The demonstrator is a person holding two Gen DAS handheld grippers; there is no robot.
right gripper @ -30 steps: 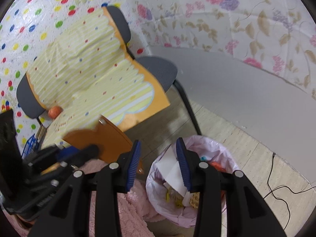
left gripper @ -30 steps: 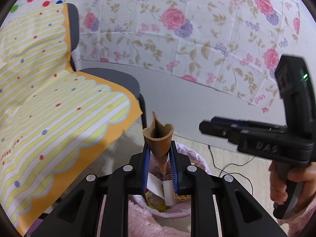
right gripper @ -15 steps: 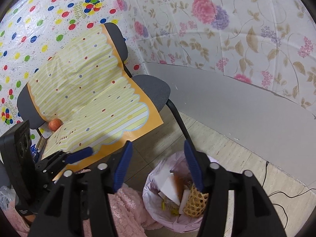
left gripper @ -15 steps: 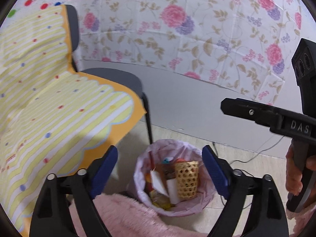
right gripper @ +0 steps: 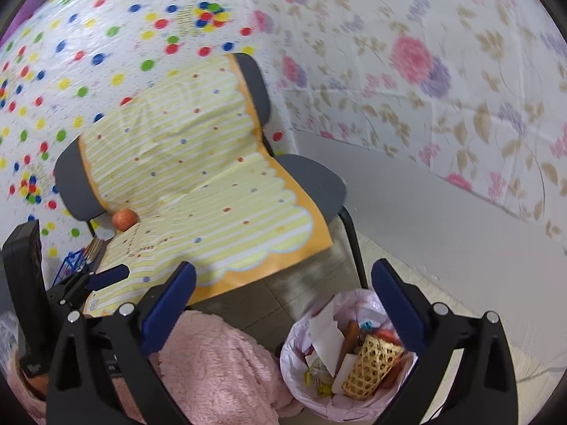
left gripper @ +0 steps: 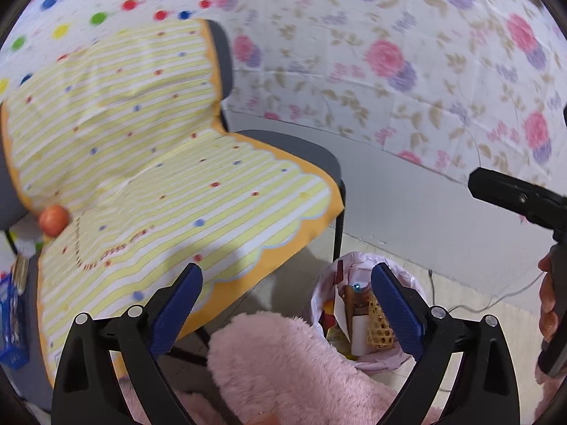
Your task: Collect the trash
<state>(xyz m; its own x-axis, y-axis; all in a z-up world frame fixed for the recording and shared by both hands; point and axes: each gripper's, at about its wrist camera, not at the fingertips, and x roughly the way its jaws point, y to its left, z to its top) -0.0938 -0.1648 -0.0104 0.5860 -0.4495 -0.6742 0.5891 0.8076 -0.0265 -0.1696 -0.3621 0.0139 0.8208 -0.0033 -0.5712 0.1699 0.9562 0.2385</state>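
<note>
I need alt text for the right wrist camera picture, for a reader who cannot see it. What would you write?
The right gripper, jaws opening with nothing between them, hangs above a pink-lined trash bin holding paper scraps and a woven cone. Behind stands a grey chair draped with a yellow striped sheet; an orange ball lies on it.

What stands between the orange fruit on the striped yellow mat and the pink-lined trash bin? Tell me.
Only the striped yellow mat draped over the grey chair, then bare floor; the right wrist view shows this, from the orange fruit to the pink-lined trash bin.
</note>
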